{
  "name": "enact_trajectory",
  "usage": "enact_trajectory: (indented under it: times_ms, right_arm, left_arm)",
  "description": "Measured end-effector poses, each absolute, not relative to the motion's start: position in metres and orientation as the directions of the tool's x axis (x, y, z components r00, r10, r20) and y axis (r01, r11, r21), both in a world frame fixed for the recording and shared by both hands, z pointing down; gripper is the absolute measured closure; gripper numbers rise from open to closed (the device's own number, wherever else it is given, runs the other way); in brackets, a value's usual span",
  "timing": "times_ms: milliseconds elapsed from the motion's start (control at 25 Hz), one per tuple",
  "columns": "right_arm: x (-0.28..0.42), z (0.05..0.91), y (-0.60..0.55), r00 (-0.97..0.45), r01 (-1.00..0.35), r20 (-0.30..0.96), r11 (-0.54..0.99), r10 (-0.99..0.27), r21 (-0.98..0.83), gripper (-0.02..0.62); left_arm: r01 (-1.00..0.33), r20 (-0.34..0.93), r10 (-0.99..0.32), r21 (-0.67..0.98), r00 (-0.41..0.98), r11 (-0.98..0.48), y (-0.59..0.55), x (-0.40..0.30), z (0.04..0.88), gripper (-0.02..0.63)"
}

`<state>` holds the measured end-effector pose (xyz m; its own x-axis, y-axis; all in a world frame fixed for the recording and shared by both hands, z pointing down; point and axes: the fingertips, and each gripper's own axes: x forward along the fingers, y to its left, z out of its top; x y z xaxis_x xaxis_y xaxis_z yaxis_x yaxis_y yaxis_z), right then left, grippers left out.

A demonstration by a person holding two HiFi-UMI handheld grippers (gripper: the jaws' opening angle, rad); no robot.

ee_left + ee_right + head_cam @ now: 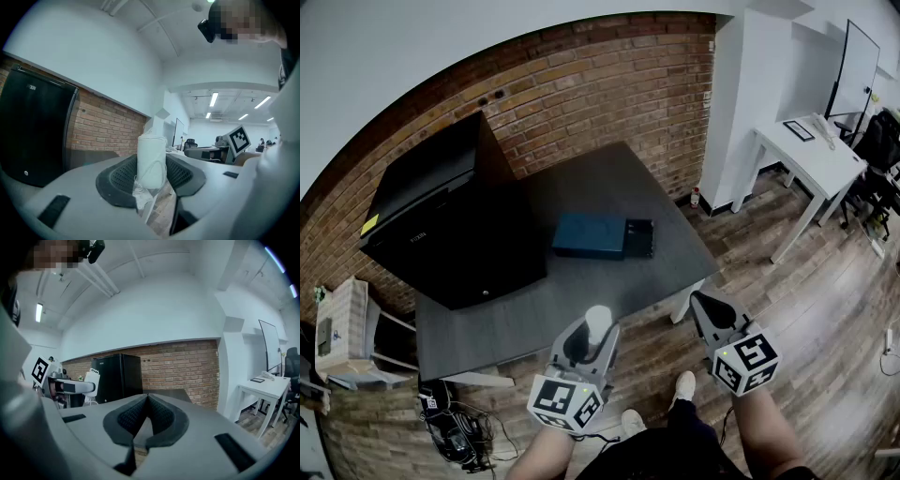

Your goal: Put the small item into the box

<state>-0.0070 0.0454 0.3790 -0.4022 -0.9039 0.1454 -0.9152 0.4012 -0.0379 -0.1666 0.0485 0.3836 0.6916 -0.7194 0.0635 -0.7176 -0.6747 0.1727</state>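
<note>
Bare tabletop (609,286) before box (589,235) (cabinet (441,225) leftward)

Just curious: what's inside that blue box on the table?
The box has a dark open part at its right; nothing can be made out there. Its top covers the rest.

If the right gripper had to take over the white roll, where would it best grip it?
The white roll stands upright in the left gripper, which clamps its lower part and leaves only its top free. So grip that top, probably coming from above or from the right. The right gripper is shut and must open first.
</note>
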Motion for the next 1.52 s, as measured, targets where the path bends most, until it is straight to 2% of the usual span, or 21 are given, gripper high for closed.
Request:
enact_trajectory:
  times_ms: [880, 1520]
  right_arm:
    - [-0.009, 0.372, 0.016, -0.465, -0.885, 0.125, 0.462, -0.877, -0.051, 0.577]
    - [0.028, 0.365, -0.041, -0.545, -0.838, 0.117, 0.542, -0.830, -0.058, 0.577]
  left_arm:
    - [-0.752, 0.076, -0.752, 0.167, 0.655, -0.638, 0.038, -0.163, 0.380, 0.402]
    - [-0.804, 0.082, -0.805, 0.176, 0.587, -0.568, -0.003, -0.124, 0.381, 0.402]
